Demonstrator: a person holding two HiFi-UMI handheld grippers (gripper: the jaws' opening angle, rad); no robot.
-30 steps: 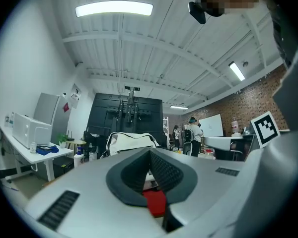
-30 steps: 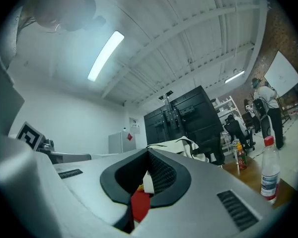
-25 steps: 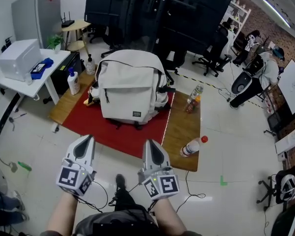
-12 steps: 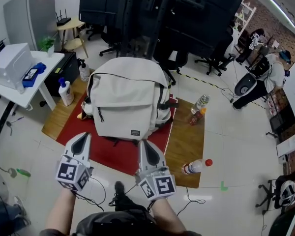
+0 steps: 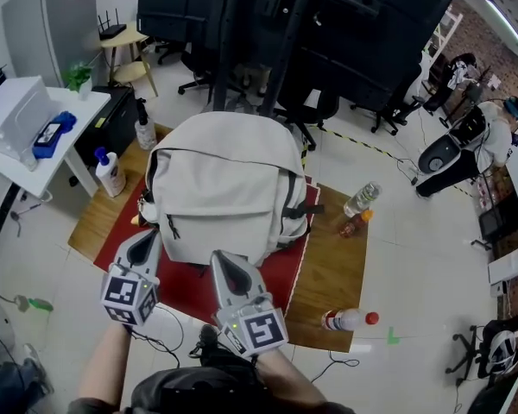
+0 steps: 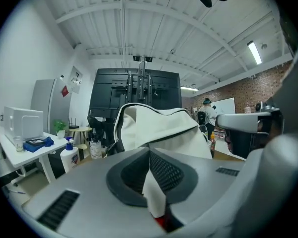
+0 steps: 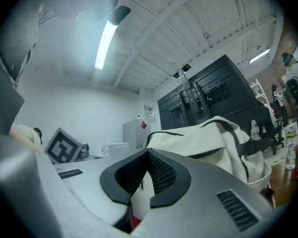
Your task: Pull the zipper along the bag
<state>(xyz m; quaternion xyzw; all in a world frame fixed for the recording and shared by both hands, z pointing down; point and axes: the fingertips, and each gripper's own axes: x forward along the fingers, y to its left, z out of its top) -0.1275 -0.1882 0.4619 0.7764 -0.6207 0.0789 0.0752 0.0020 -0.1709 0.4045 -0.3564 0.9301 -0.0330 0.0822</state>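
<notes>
A cream backpack (image 5: 224, 188) stands upright on a red mat (image 5: 281, 270), front pocket facing me. A dark zipper line (image 5: 216, 151) arcs across its top, and a small pull (image 5: 171, 228) hangs at the front pocket's left. My left gripper (image 5: 148, 234) is shut and empty, its tip just beside the bag's lower left corner. My right gripper (image 5: 220, 257) is also shut and empty, its tip at the bag's bottom edge. In the left gripper view the backpack (image 6: 159, 128) rises behind the closed jaws. It fills the right of the right gripper view (image 7: 208, 138).
The mat lies on a wooden board (image 5: 332, 274). A bottle (image 5: 350, 319) lies on its near right corner, and two bottles (image 5: 358, 203) stand at its far right. A pump bottle (image 5: 110, 172) and a white table (image 5: 17, 158) are left. A black rack (image 5: 268, 24) stands behind.
The backpack has come nearer in the head view. Both grippers now reach its lower edge, and the right gripper has shifted left. Both stayed shut.
</notes>
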